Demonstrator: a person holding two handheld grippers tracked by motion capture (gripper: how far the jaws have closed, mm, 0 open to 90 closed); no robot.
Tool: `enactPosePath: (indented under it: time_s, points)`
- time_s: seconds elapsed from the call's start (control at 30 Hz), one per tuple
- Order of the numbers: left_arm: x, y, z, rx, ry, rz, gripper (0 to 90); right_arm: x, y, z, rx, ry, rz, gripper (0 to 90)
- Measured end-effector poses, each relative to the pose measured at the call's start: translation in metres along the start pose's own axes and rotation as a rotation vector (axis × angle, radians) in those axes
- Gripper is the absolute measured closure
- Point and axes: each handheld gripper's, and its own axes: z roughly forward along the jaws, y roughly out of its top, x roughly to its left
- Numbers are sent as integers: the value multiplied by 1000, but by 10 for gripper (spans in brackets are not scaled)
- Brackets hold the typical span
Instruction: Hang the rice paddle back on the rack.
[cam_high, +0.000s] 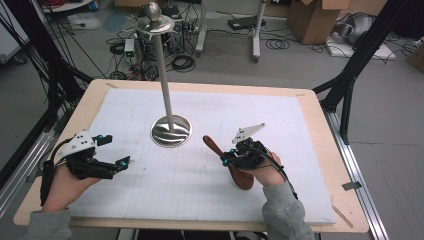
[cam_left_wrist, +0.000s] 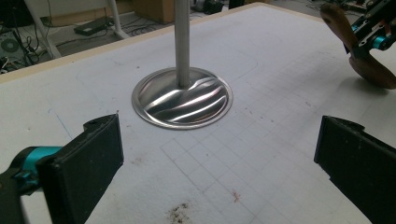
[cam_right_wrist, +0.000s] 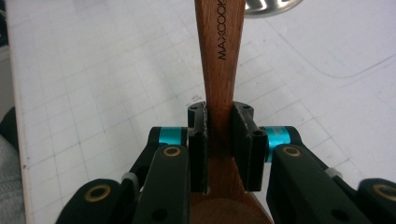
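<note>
Right gripper (cam_right_wrist: 219, 140) clenched on wooden spoon (cam_right_wrist: 219, 56), raised off the surface (cam_high: 200, 190); left gripper (cam_left_wrist: 219, 158) released, facing metal stand (cam_left_wrist: 182, 98).

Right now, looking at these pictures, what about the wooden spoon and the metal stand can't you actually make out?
- Wooden spoon: in the right gripper view its bowl is hidden below the right claw, and its handle tip is cut off by the top edge.
- Spoon in the high view: the middle is covered by the claw and hand.
- Metal stand: the left gripper view cuts off its pole top.
- Stand top in the high view: too small to identify.
</note>
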Motion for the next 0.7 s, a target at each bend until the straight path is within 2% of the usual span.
enactPosePath:
  time_s: [0.2, 0.23, 0.27, 0.3, 0.33, 0.37, 0.5, 0.67, 0.7]
  points:
    - [0, 0, 3, 2, -5, -3, 18, -2, -1, -9, -65, 4, 2, 771]
    - [0, 0, 4, 3, -7, 1, 18, -4, -2, -13, -100, 7, 6, 771]
    - [0, 0, 4, 3, -7, 1, 18, -4, -2, -13, -100, 7, 6, 771]
    - [0, 1, 5, 2, -6, -1, 18, -6, -3, -18, -140, 15, 10, 771]
    - [0, 1, 5, 1, -5, -1, 18, -6, -3, -18, -140, 15, 10, 771]
    - [0, 1, 5, -3, -8, -1, 18, -7, -5, -22, -172, 21, 20, 772]
    - [-1, 2, 4, -4, -6, 2, 18, -9, -7, -28, -199, 25, 35, 772]
    - [-1, 3, 5, -4, -7, 5, 18, -9, -7, -32, -227, 14, 22, 773]
    - [-1, 4, 5, -8, -7, 5, 18, -8, -7, -35, -250, 16, 21, 773]
